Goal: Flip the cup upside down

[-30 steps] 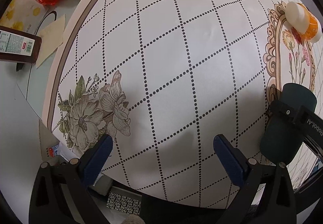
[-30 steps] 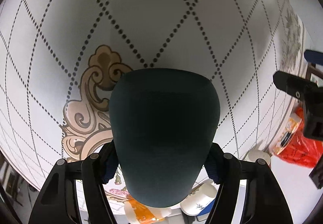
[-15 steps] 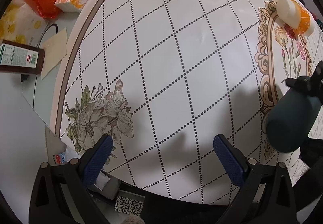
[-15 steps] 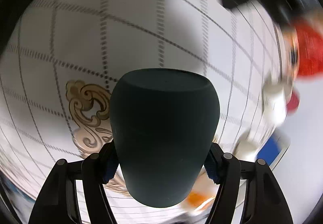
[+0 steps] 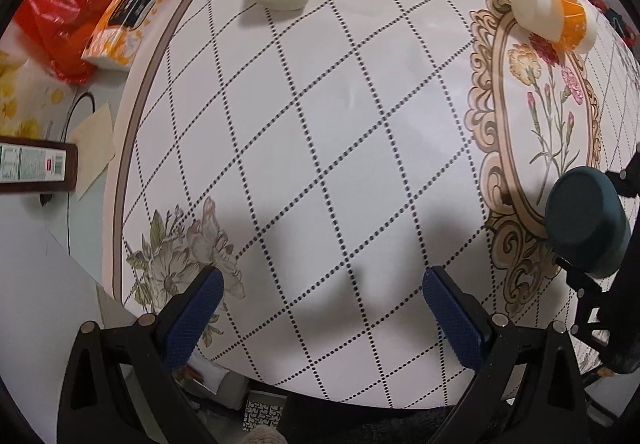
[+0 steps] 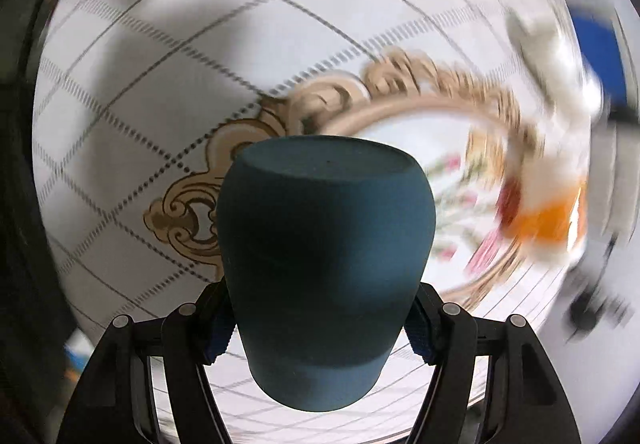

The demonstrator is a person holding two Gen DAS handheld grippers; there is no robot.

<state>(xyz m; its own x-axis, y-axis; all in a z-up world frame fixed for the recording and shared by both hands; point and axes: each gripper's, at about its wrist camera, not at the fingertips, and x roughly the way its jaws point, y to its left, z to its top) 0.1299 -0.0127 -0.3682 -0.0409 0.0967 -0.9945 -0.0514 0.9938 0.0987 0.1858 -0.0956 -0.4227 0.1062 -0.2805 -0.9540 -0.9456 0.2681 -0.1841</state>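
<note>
The left gripper (image 5: 322, 308) hangs over the patterned tablecloth (image 5: 304, 116) with its blue-padded jaws spread wide and nothing between them. To its right, the right gripper (image 6: 320, 328) is clamped on the dark teal cup (image 6: 326, 264), pads pressed against both sides of its body. In the left wrist view the cup (image 5: 586, 222) is held off the table at the right edge, over the gold scroll frame (image 5: 496, 148), its flat end facing the camera. A second ago it stood more upright; it has since tipped over. The right wrist background is now blurred with motion, and the left gripper's spread is unchanged.
</note>
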